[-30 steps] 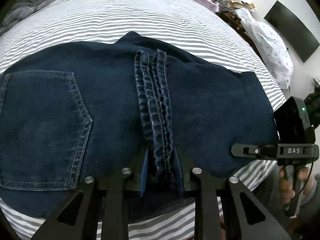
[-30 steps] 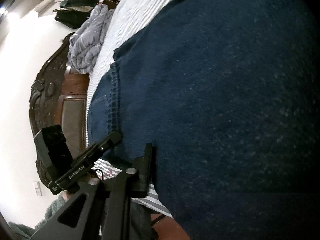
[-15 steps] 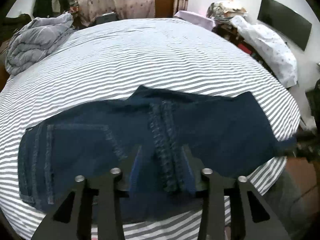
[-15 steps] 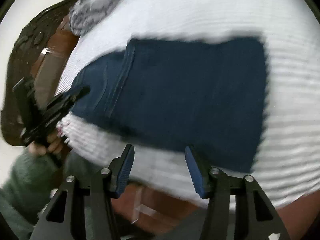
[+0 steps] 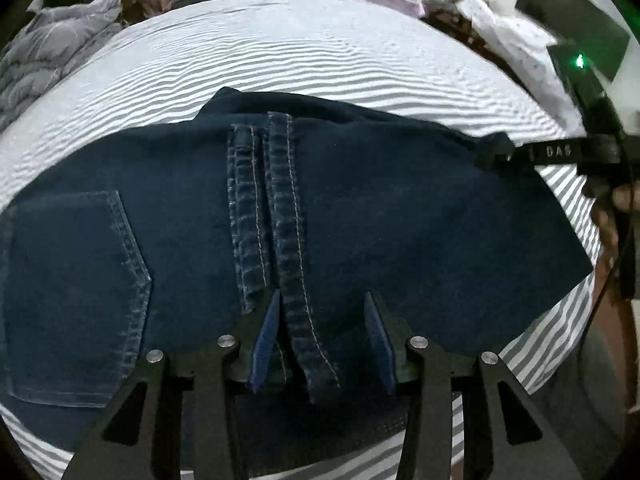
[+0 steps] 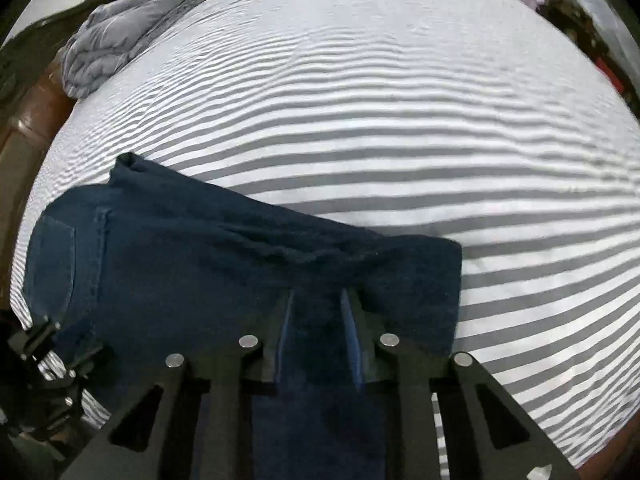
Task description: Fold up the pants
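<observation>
Dark blue jeans [image 5: 400, 220] lie folded on a striped bed sheet [image 5: 320, 52], back pocket [image 5: 72, 288] to the left. Two stitched leg hems [image 5: 288, 200] run down their middle. My left gripper [image 5: 322, 340] stands open just above them; one hem lies loose between its blue pads [image 5: 264, 340]. In the right wrist view the jeans [image 6: 180, 260] fill the lower left. My right gripper [image 6: 319, 332] is at their near right end, its jaws closing with a fold of denim pinched between them. The right gripper [image 5: 492, 156] also shows at the jeans' right edge in the left wrist view, held by a hand [image 5: 608, 208].
A grey duvet [image 6: 120, 28] is bunched at the far left corner of the bed, by the brown wooden frame [image 6: 24, 120]. White patterned bedding [image 5: 516, 40] and a dark wall screen [image 5: 568, 20] lie beyond the right side. Bare sheet [image 6: 400, 120] stretches behind the jeans.
The left jaws have widened and let the hems go; that gripper drew back, then came close again. The right gripper swung round from close against the denim, opened wide, and closed on the jeans' right end.
</observation>
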`<state>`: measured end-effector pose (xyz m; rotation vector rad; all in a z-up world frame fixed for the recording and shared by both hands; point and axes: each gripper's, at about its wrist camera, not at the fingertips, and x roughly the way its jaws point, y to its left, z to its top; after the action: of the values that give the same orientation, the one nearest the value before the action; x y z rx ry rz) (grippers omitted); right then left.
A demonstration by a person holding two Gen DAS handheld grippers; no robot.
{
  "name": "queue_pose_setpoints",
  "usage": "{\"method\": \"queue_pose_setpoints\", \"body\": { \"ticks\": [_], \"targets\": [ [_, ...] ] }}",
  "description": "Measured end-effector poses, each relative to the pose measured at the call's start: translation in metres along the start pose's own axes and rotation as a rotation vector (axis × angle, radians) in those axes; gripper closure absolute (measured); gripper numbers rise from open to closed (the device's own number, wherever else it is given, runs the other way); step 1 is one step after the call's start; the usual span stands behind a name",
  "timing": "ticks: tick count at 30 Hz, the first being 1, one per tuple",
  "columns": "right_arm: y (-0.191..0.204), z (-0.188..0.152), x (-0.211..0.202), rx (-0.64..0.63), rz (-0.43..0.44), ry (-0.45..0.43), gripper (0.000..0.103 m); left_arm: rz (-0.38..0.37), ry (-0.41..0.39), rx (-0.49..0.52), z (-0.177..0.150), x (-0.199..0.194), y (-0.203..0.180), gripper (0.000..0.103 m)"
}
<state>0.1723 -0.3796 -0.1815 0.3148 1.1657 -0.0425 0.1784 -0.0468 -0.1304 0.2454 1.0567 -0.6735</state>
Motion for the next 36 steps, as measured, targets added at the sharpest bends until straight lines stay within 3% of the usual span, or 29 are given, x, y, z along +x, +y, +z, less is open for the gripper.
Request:
{"method": "queue_pose_setpoints", "body": {
  "ticks": [6, 12, 17, 25, 29, 32, 36],
  "targets": [
    [0.007, -0.022, -0.021, -0.062, 0.000, 0.020, 0.079, 0.014, -0.003, 0.025, -0.002, 0.000, -0.004, 0.058],
    [0.025, -0.080, -0.044, -0.152, -0.007, 0.098, 0.079, 0.027, -0.007, 0.027, -0.004, 0.001, -0.007, 0.058],
    [0.033, -0.105, -0.028, -0.205, -0.070, 0.138, 0.074, 0.035, -0.013, 0.035, -0.005, 0.002, -0.008, 0.058],
    [0.038, -0.086, -0.020, -0.183, -0.079, 0.211, 0.069, 0.020, -0.022, 0.010, -0.004, 0.001, -0.005, 0.058],
    [0.054, -0.063, -0.039, -0.171, -0.058, 0.247, 0.066, -0.056, -0.012, -0.044, 0.000, -0.016, 0.009, 0.055],
    [0.089, -0.036, -0.062, -0.253, -0.031, 0.220, 0.063, -0.064, -0.067, -0.064, 0.001, -0.049, 0.032, 0.038],
    [0.168, 0.010, -0.078, -0.388, 0.034, 0.170, 0.055, -0.031, -0.150, -0.162, -0.001, -0.101, 0.091, 0.034]
  ]
}}
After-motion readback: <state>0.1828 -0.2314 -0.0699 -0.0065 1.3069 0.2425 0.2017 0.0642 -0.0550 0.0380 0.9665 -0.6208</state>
